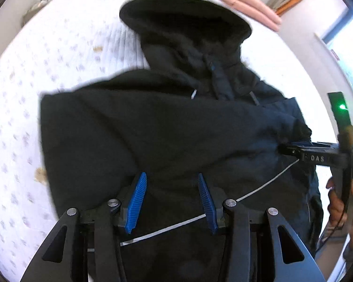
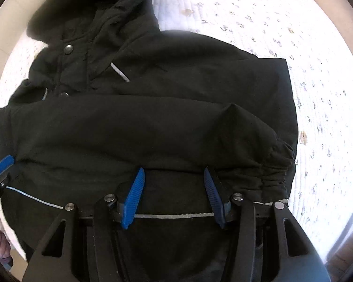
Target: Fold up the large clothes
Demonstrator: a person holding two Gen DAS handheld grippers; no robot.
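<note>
Black jacket point(image 1: 153, 127) on patterned bedspread point(image 1: 47, 54), pink quilt point(image 1: 242, 2) beyond, both grippers spread, empty.

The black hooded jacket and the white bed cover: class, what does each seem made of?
Black hooded jacket: apparently matte woven synthetic; smooth, lightly padded, with metal-looking snaps and grey, possibly reflective, piping. White bed cover: probably quilted cotton-like fabric; stitched ridges, small printed motifs.

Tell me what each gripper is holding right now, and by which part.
Nothing is held. The left gripper and the right gripper both stand open above the black jacket on the bed, with no fabric pinched between their pads.
</note>
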